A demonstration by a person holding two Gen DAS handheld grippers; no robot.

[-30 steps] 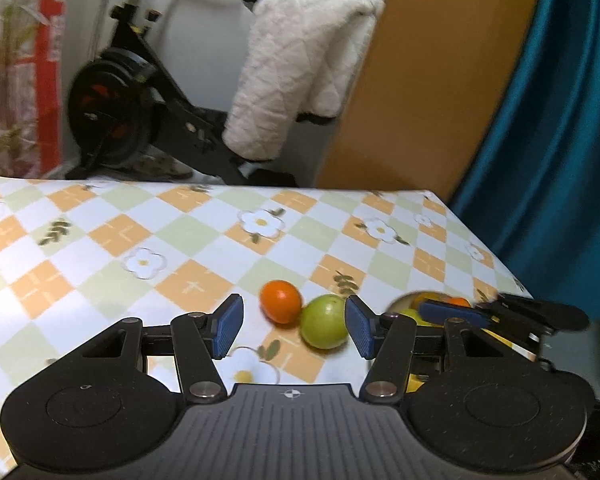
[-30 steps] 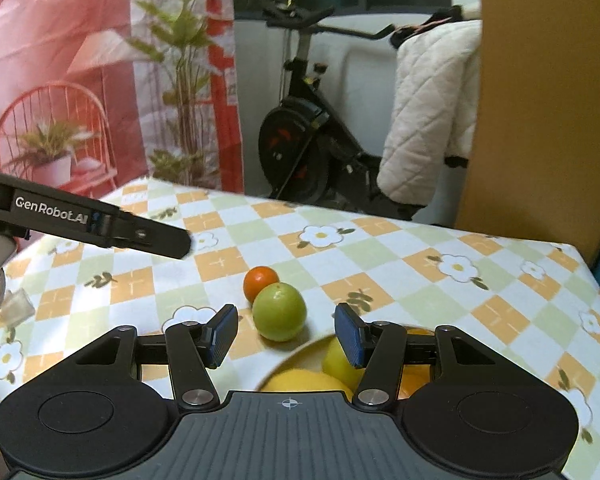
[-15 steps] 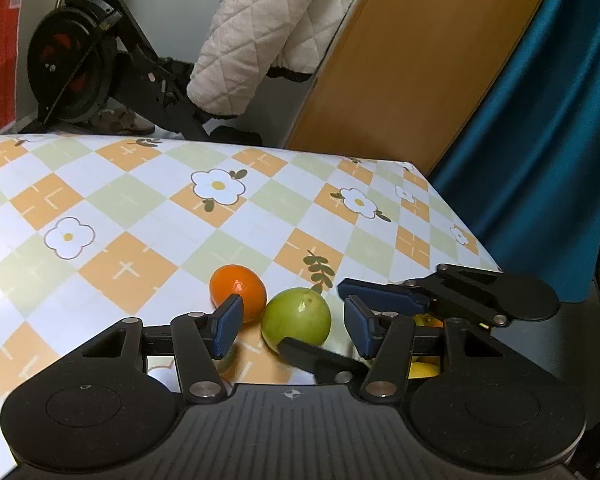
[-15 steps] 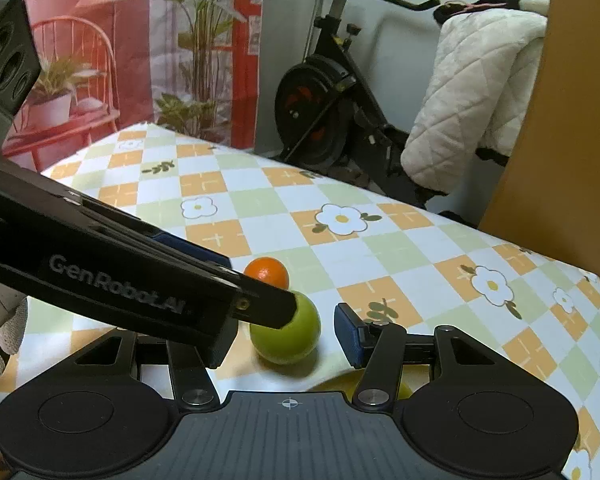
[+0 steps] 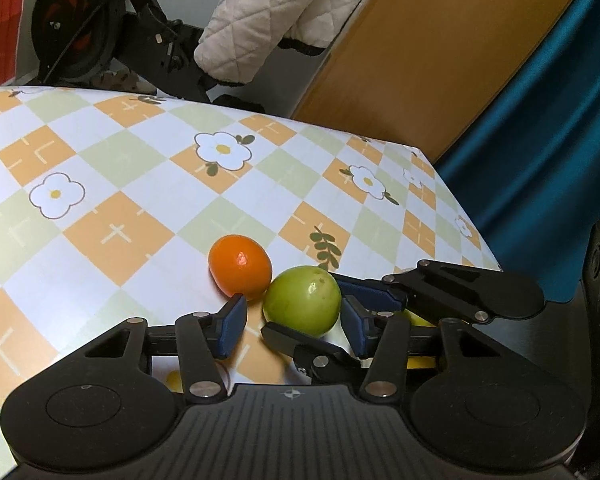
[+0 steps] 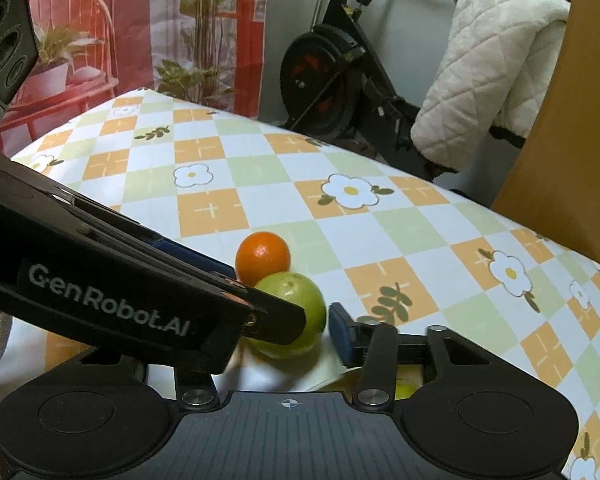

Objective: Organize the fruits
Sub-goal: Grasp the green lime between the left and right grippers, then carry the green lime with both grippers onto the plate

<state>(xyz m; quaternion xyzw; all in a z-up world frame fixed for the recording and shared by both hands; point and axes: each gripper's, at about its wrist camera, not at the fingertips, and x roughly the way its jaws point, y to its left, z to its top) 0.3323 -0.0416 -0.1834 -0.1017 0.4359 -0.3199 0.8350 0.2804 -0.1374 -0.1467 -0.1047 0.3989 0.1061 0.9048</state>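
The desk (image 5: 112, 216) with its checked cloth bears two loose fruits, so sorting looks unfinished. A plate's pale rim (image 6: 328, 376) shows low in the right wrist view, with yellow fruit seemingly gathered on it. The green fruit (image 5: 302, 300) lies touching the orange (image 5: 240, 266). Both left tongs (image 5: 292, 326) and right tongs (image 6: 300, 334) stand open around the green fruit, neither gripping.
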